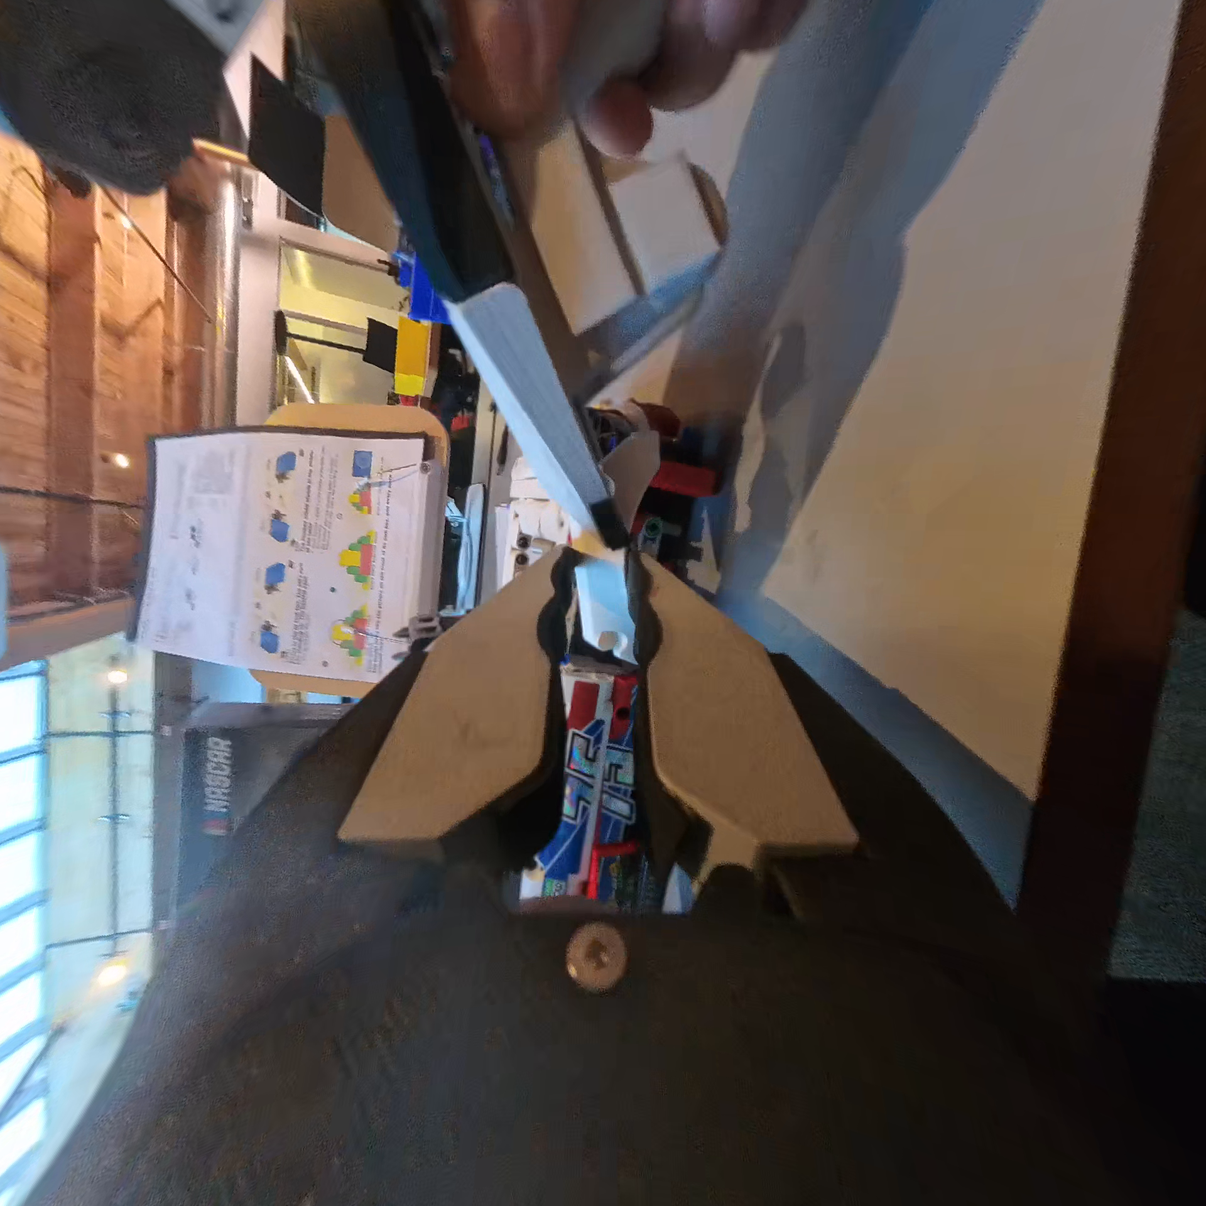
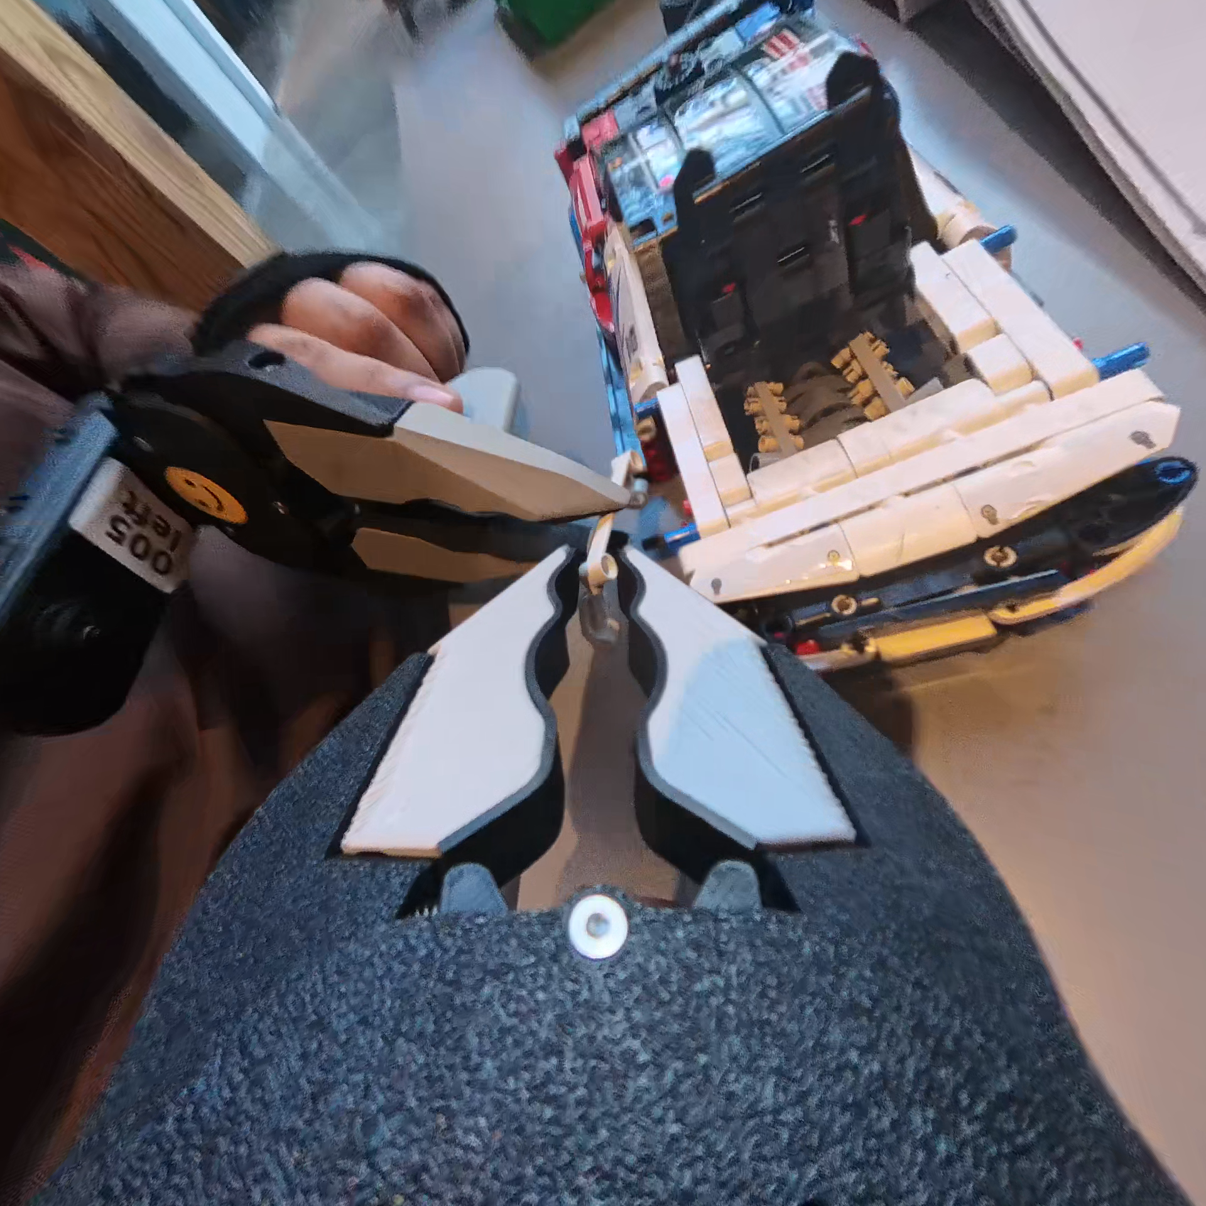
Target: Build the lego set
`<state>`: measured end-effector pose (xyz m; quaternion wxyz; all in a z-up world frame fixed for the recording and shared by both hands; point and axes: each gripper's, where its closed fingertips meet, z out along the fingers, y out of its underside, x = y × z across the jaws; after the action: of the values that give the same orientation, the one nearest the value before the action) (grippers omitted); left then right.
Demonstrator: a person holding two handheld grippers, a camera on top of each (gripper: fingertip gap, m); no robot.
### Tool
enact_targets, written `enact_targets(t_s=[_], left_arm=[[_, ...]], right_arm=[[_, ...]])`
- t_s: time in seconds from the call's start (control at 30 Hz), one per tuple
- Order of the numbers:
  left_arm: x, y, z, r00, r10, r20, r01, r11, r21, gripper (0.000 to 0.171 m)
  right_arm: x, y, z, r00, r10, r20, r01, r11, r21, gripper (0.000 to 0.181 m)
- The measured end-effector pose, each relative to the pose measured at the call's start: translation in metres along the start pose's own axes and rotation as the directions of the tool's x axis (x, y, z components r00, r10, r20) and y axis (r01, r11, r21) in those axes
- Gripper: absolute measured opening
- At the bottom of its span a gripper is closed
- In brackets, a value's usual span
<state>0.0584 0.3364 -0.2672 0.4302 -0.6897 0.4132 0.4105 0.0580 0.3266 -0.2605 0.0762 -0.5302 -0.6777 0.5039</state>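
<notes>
- My right gripper is pinching one small white lego piece at its tips, nearly closed, so I can work on it
- My left gripper is squeezing tight on the piece's other end, helping join it
- One lego car is sitting just beside, on the grey table, waiting
</notes>
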Motion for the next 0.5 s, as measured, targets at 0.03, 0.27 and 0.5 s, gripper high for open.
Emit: enact_targets(t_s=[0.03, 0.27, 0.5], left_arm=[[0.002, 0.001, 0.001, 1.0, 0.028, -0.002, -0.028, 1.0, -0.009, 0.013], [-0.001, 0.008, 0.001, 0.994, 0.106, 0.029, -0.105, 0.994, -0.026, 0.013], [0.003, 0.017, 0.004, 0.994, 0.106, 0.014, -0.104, 0.989, -0.107, 0.012]], right_arm=[[0.002, 0.002, -0.003, 0.998, -0.041, -0.041, 0.039, 0.999, -0.032, 0.017], [0.011, -0.019, -0.022, 0.947, -0.259, -0.19, 0.229, 0.959, -0.166, 0.033], [0.016, -0.024, 0.001, 0.903, -0.402, -0.148, 0.342, 0.885, -0.317, 0.042]])
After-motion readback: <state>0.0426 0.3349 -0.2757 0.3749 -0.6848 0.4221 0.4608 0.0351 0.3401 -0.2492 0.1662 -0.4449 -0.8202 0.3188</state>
